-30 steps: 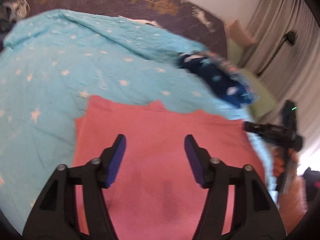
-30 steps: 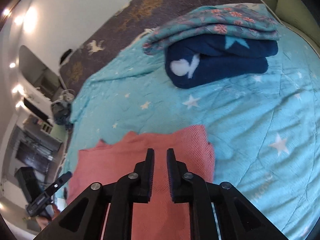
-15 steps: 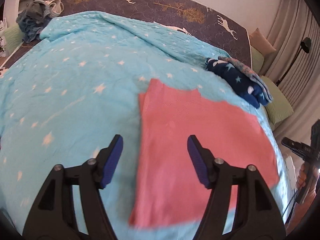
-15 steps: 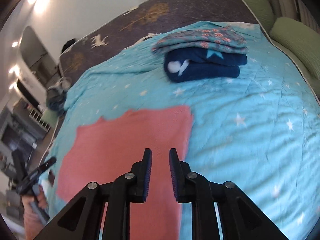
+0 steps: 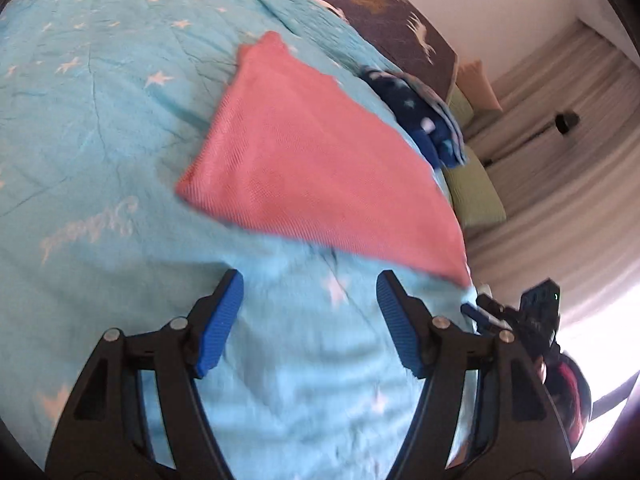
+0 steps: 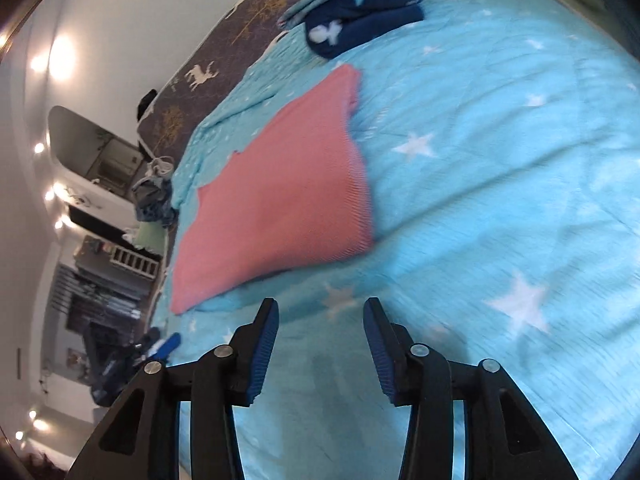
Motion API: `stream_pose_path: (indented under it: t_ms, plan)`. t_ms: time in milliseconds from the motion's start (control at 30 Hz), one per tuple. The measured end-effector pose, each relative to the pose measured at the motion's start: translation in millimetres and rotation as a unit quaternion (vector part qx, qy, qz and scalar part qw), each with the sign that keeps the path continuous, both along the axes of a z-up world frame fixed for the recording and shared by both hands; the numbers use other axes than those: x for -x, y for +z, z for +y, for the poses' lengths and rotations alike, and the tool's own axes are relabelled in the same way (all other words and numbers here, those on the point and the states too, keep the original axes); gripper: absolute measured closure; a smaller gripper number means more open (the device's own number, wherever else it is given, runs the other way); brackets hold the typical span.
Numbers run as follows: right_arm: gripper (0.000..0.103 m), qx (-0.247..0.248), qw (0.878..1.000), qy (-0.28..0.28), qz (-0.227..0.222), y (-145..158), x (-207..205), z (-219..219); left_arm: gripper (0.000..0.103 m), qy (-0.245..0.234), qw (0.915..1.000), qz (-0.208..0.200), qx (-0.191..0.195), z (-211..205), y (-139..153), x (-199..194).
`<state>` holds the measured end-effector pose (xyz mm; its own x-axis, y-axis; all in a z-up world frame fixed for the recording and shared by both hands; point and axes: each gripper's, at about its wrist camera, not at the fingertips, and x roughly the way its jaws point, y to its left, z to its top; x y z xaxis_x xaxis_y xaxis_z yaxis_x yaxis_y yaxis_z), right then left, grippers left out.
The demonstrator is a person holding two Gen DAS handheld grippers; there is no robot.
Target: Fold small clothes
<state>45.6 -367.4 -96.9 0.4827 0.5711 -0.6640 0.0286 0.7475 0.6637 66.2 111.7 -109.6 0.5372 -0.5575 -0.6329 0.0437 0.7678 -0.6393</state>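
A pink knit garment (image 5: pixel 312 160) lies flat and folded on the light blue star-print bedspread (image 5: pixel 100 128). It also shows in the right wrist view (image 6: pixel 276 204). My left gripper (image 5: pixel 310 298) is open and empty, just short of the garment's near edge. My right gripper (image 6: pixel 320 320) is open and empty, just short of the garment's near edge on the bedspread (image 6: pixel 500 160). The right gripper (image 5: pixel 516 316) shows at the right of the left wrist view. The left gripper (image 6: pixel 128 354) shows at the lower left of the right wrist view.
A stack of folded clothes, navy with stars under a floral piece (image 5: pixel 424 120), lies beyond the pink garment, also in the right wrist view (image 6: pixel 356 20). A dark deer-print headboard (image 6: pixel 240 40) lies behind. Green pillows (image 5: pixel 476 196) and curtains lie right. A clothes pile (image 6: pixel 154 196) sits at the far left edge.
Both grippers have pulled back off the pink garment toward the bed's near side. The right gripper has gone from shut to open. The garment lies still.
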Motion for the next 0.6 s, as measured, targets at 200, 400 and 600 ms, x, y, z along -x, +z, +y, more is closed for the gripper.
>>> stream_pose_path:
  t_ms: [200, 400, 600]
  plan:
    - [0.046, -0.066, 0.995, -0.069, 0.011, -15, -44, 6, 0.044, 0.085, 0.9963, 0.007, 0.013, 10, -3, -40]
    - [0.098, -0.115, 0.984, -0.132, 0.017, -20, -51, -6, 0.098, 0.142, 0.9877, 0.006, 0.066, 28, -9, -40]
    - [0.099, -0.152, 0.981, -0.123, 0.003, 1, -30, -15, 0.099, 0.115, 0.9894, -0.049, 0.074, 31, 27, -7]
